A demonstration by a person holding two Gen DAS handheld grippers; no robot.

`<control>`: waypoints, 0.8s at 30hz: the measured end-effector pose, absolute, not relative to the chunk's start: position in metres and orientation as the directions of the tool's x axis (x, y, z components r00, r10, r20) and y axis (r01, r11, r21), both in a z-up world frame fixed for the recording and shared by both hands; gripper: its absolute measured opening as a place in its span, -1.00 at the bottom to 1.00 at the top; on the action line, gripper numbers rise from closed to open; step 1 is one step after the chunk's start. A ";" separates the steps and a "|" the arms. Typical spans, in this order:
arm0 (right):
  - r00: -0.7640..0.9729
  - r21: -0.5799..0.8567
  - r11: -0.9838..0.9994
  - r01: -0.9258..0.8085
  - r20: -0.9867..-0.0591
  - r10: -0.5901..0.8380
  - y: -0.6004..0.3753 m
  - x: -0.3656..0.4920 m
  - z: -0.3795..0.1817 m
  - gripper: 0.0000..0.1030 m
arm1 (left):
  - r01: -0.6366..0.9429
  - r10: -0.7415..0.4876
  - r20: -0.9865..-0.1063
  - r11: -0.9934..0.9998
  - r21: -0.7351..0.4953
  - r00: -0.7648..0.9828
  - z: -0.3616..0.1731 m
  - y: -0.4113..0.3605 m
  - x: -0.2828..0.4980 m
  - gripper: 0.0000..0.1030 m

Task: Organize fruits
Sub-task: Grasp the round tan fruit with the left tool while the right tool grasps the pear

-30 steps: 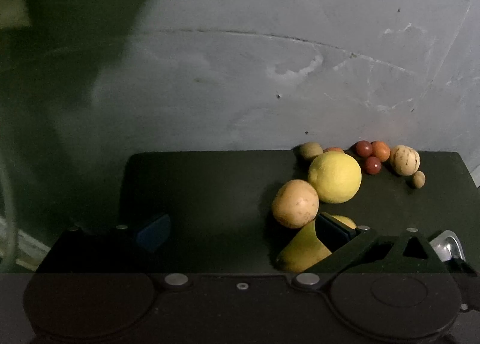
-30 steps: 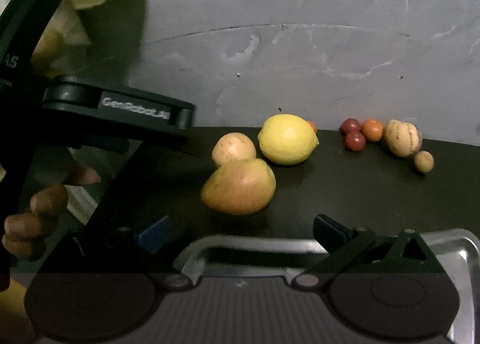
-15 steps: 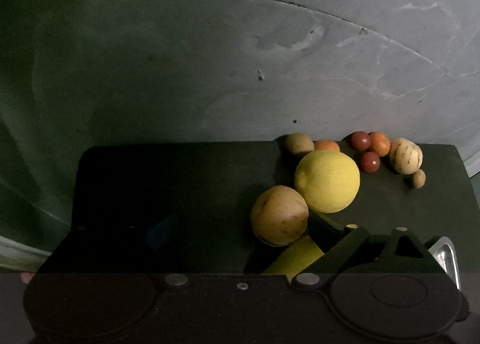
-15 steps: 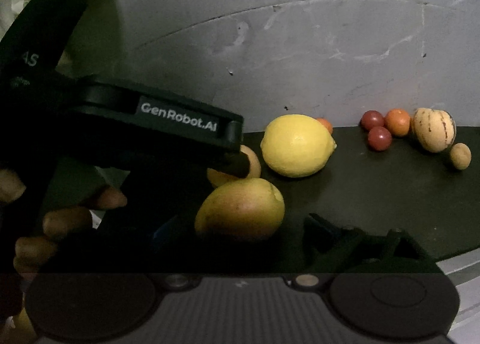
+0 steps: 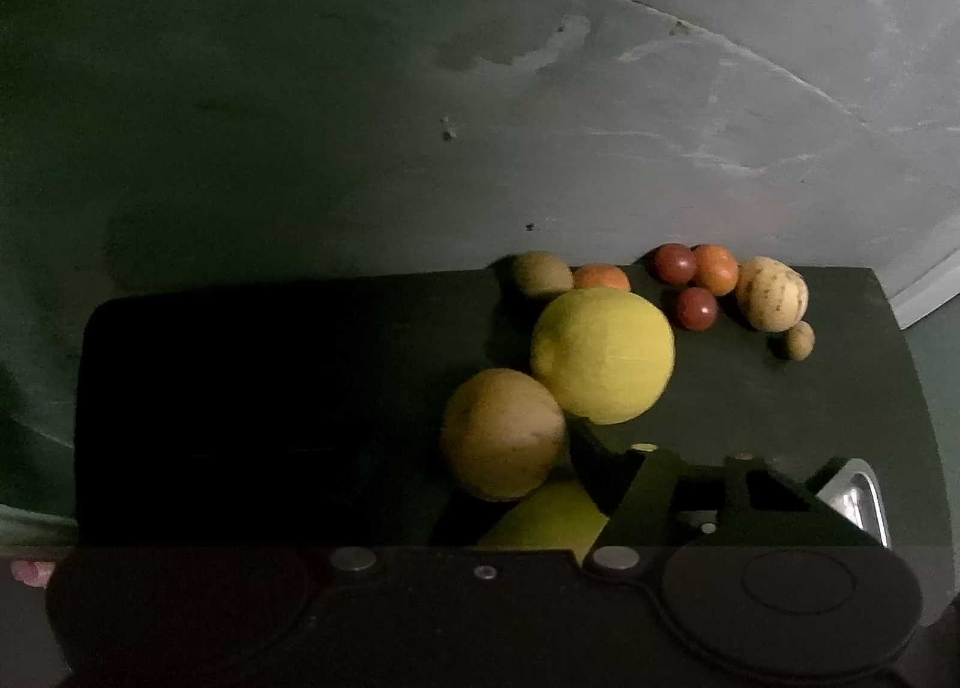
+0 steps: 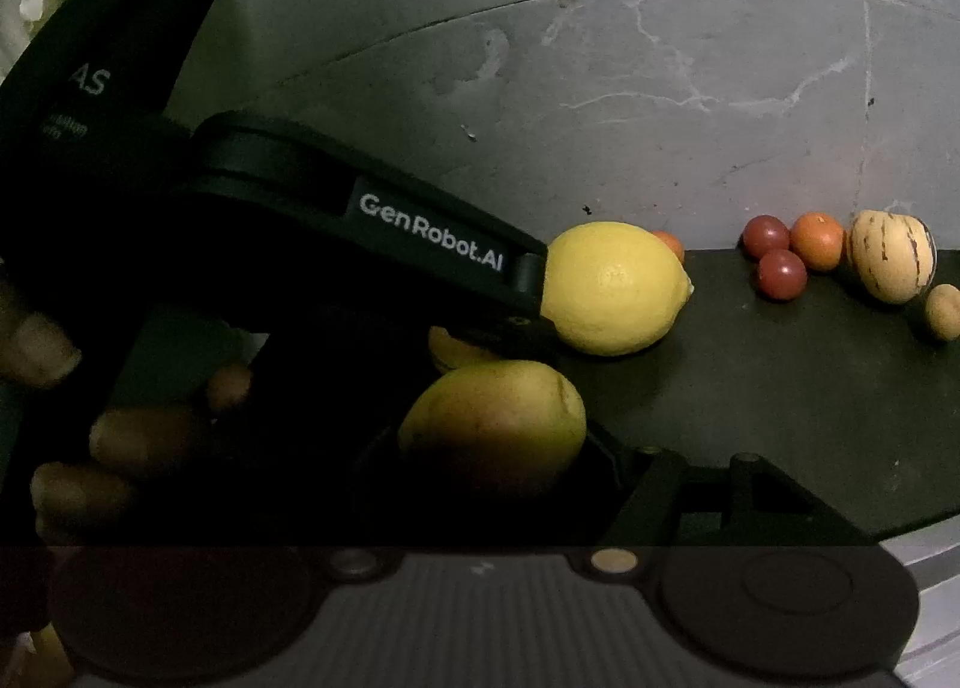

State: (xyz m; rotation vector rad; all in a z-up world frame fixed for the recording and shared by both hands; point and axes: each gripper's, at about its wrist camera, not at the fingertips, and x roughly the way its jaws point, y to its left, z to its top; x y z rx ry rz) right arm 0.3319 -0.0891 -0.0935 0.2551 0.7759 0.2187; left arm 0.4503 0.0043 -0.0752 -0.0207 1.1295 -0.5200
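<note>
Fruit crowds a dark mat (image 6: 750, 388) against a gray wall. In the right wrist view, the right gripper (image 6: 486, 484) sits spread around a yellow-green mango (image 6: 492, 430), though shadow hides whether its fingers touch the skin. The left gripper (image 6: 528, 322) reaches in from nine o'clock, its tip against the lemon (image 6: 612, 289); its gape cannot be told. Only the left wrist view shows the round tan fruit (image 5: 503, 433) whole, just beside the lemon at its seven o'clock, and a metal tray (image 5: 858, 499) corner at four o'clock. Cherry tomatoes (image 6: 780, 274) and a striped melon (image 6: 893, 256) lie at two o'clock, well apart.
</note>
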 end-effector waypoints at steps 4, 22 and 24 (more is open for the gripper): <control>0.694 0.304 0.947 -0.105 -0.659 0.289 -0.090 0.332 -0.094 0.35 | 0.392 -0.415 -0.851 0.876 -0.279 0.322 -0.074 0.002 0.448 -0.09; 0.660 0.311 0.947 -0.080 -0.695 0.284 -0.096 0.329 -0.087 0.23 | 0.332 -0.386 -0.829 0.907 -0.260 0.404 -0.059 0.013 0.434 -0.10; 0.662 0.311 0.947 -0.081 -0.694 0.285 -0.098 0.327 -0.086 0.23 | 0.332 -0.389 -0.826 0.906 -0.262 0.408 -0.057 0.018 0.432 -0.10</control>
